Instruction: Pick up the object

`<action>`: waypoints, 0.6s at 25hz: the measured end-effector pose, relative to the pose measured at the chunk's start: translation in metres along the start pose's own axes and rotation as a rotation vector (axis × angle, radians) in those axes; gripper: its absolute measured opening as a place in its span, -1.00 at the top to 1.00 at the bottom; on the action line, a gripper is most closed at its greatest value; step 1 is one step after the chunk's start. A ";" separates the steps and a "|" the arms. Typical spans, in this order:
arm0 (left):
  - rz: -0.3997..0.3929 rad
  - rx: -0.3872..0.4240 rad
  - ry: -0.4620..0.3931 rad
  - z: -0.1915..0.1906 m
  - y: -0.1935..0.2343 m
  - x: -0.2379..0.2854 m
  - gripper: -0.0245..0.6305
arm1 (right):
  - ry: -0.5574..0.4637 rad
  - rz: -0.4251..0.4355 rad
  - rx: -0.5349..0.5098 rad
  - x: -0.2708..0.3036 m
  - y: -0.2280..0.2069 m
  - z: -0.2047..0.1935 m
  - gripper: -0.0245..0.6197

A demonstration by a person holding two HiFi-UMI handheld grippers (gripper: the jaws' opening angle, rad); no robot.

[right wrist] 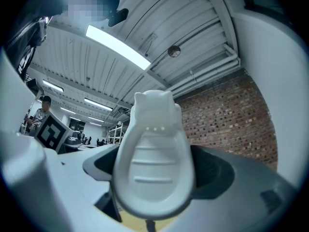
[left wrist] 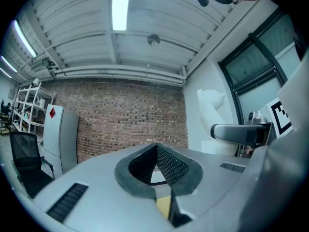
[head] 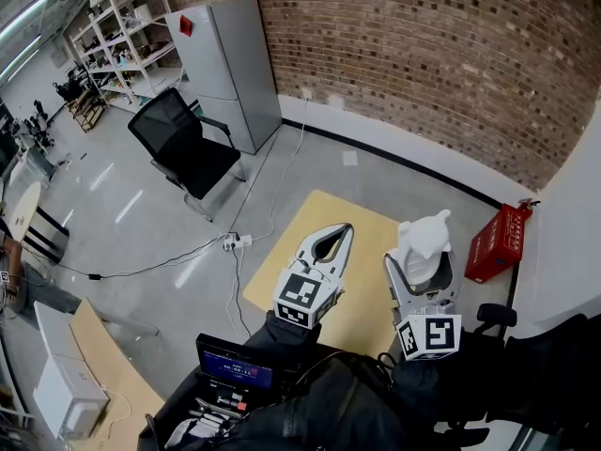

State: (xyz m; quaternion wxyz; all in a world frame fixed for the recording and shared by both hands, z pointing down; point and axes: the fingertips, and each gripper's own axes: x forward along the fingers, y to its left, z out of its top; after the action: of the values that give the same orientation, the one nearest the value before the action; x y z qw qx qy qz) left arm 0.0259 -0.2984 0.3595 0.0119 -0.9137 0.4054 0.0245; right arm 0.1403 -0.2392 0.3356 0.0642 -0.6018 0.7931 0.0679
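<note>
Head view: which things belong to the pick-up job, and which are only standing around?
Job: white object, gripped by the right gripper; left gripper, shut and empty.

Standing around: black chair, grey cabinet, red crate, shelves, yellow board.

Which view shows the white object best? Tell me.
The right gripper view: the white object fills the frame, clamped in the right claw. The head view shows it small, from above; the left gripper view catches only part, off to one side.
</note>
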 end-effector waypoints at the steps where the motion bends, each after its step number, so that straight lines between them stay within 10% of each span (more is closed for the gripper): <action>1: 0.000 -0.001 0.001 0.000 0.000 0.000 0.93 | 0.000 -0.003 -0.003 0.000 0.000 -0.001 -0.50; 15: -0.005 -0.011 0.016 -0.004 -0.004 0.004 0.93 | 0.018 -0.005 -0.032 -0.001 -0.003 -0.002 -0.50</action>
State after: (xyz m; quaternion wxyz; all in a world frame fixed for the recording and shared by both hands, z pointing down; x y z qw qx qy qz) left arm 0.0316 -0.2991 0.3635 0.0036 -0.9149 0.4031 0.0196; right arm 0.1431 -0.2396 0.3378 0.0478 -0.6052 0.7911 0.0752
